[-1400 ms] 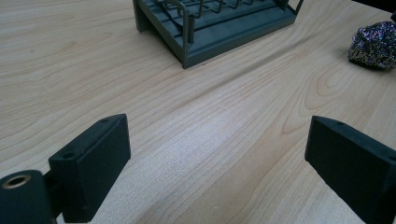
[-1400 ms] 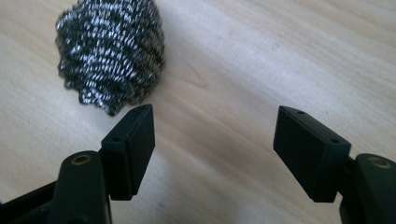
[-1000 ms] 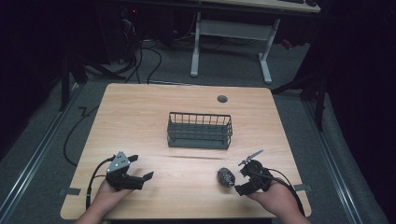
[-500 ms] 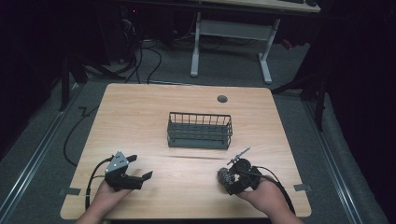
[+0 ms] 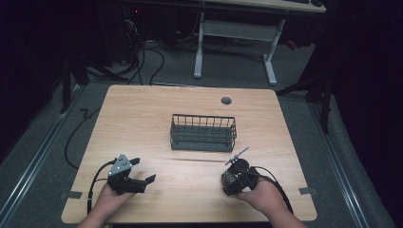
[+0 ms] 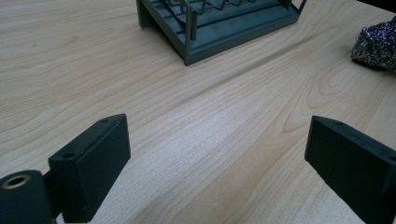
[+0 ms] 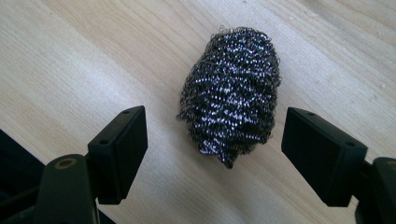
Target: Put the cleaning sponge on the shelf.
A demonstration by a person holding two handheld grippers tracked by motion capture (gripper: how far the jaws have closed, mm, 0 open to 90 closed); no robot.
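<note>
We see a light wooden counter (image 5: 142, 118) from above, standing on a grey carpeted floor (image 5: 43, 156) with a white-legged desk (image 5: 233, 33) and dark cables (image 5: 142, 61) behind it. Near the counter's far edge we note a small round grey grommet (image 5: 226, 100). At the middle of the counter stands a dark grey wire basket (image 5: 203, 132), long and low, with upright bars along its sides; in the left gripper view we see one of its corners (image 6: 187, 42) resting flat on the wood. On the near left of the counter we find the left hand (image 5: 111, 197) holding the left claw (image 5: 142, 171), which carries a grey three-cornered plate (image 5: 121, 165) and trails a black cable (image 5: 92, 185). Its jaws are spread wide, with bare wood grain between them in the left gripper view (image 6: 215, 154), and it grips nothing. On the near right, the right hand (image 5: 261, 194) holds the right claw (image 5: 229, 179), pointed down at the counter. In the right gripper view we see its jaws (image 7: 215, 154) spread, one on each side of the steel wool scourer (image 7: 231, 93), apart from it. The scourer (image 5: 227, 178) is a dark, glinting oval ball of coiled wire; it lies on the counter in front of the basket's right end, well apart from it, and it also appears at the right margin of the left gripper view (image 6: 376, 46).
</note>
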